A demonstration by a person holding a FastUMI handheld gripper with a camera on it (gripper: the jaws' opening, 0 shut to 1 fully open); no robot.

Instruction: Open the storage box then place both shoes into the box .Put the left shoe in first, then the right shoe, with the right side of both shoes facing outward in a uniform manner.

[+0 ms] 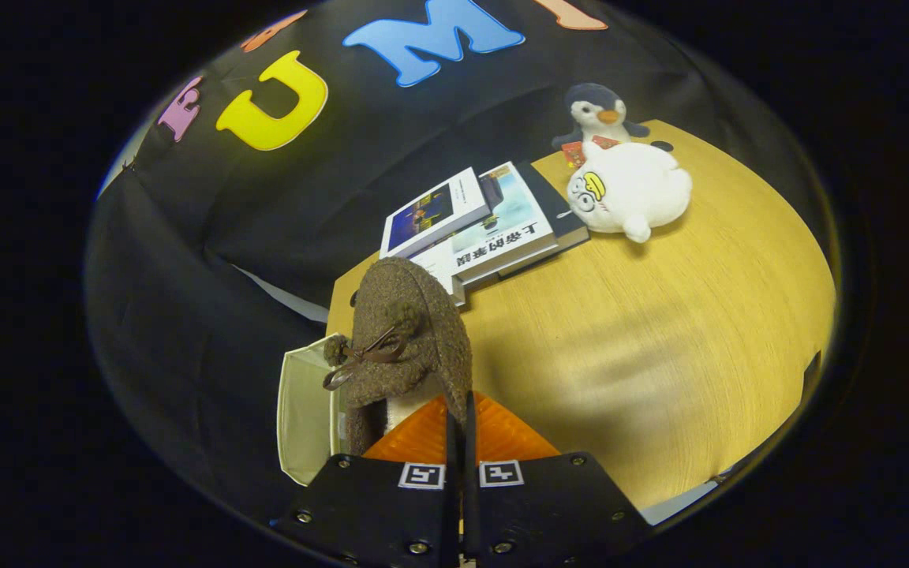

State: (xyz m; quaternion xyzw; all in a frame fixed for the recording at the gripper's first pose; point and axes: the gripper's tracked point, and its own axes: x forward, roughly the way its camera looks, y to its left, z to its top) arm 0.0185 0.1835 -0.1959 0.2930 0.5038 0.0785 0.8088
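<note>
Shoe (411,331), a brown woolly one with a small bow on its side, hangs upright just ahead of the hand-held gripper (461,442), whose fingers are pressed nearly together on the thin back edge of its collar. It hovers over the near left corner of the worktop (660,331), above the pale storage box (304,410) standing at that corner, apparently open.

From here the grip looks the main risk: only a narrow strip of fabric is pinched, so the shoe could swing or slip free while being lowered, and land turned the wrong way. Its toe could also catch the box wall.

Whether this is the left or right shoe cannot be told. The orange fingers hide the heel and the box's inside. Books (486,225) and two plush toys (628,189) sit along the far edge.
</note>
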